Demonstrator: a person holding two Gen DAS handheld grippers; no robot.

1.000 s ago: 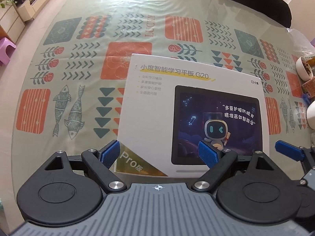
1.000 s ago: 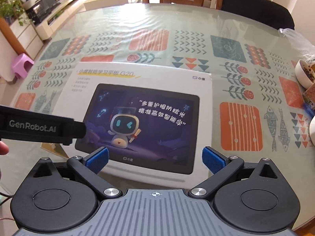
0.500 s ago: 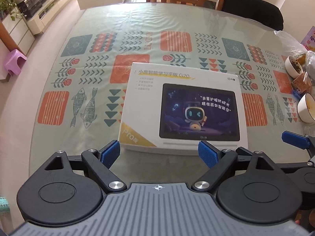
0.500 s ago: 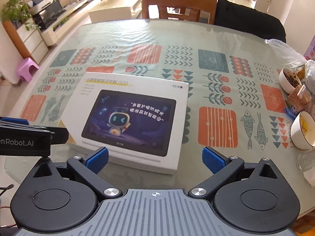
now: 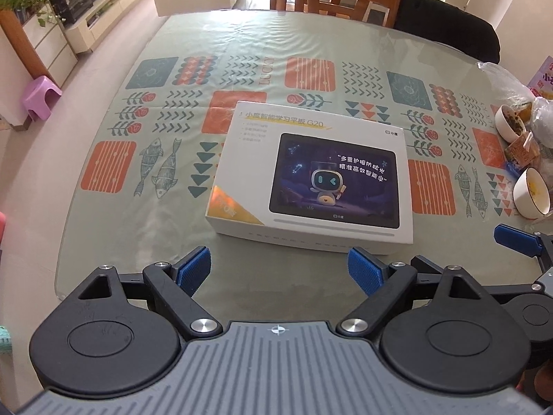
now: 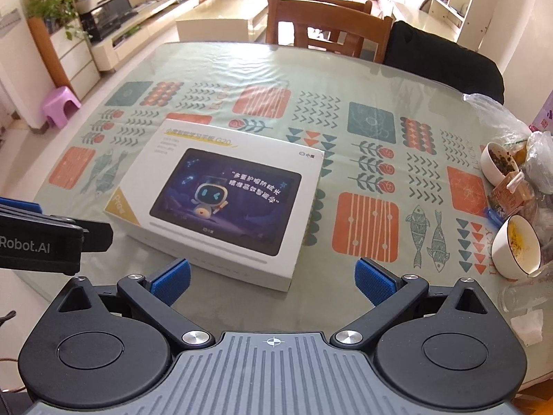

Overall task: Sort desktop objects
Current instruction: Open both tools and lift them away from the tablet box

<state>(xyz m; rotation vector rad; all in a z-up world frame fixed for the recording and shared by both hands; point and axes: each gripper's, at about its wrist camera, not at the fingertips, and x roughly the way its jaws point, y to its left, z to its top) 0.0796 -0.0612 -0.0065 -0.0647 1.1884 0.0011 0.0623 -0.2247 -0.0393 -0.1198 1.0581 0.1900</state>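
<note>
A white tablet box (image 5: 311, 173) printed with a dark screen and a small robot lies flat on the patterned table; the right wrist view shows the tablet box (image 6: 221, 204) left of centre. My left gripper (image 5: 280, 269) is open, raised above the table's near edge, a short way back from the box's near side. Equally empty, my right gripper (image 6: 273, 280) is open and hovers off the box's near right corner. One blue fingertip (image 5: 516, 237) of the right gripper pokes in at the right of the left wrist view.
Two white bowls (image 6: 516, 250) (image 6: 499, 162) with food, a small carton (image 6: 511, 193) and plastic bags (image 6: 497, 114) crowd the table's right edge. A drinking glass (image 6: 522, 297) and a tissue (image 6: 527, 328) lie near the front right. Wooden chairs (image 6: 328, 27) stand behind the table.
Both grippers have drawn back and upward from the box, which now looks smaller and farther off. Both stay open. The box has not moved.
</note>
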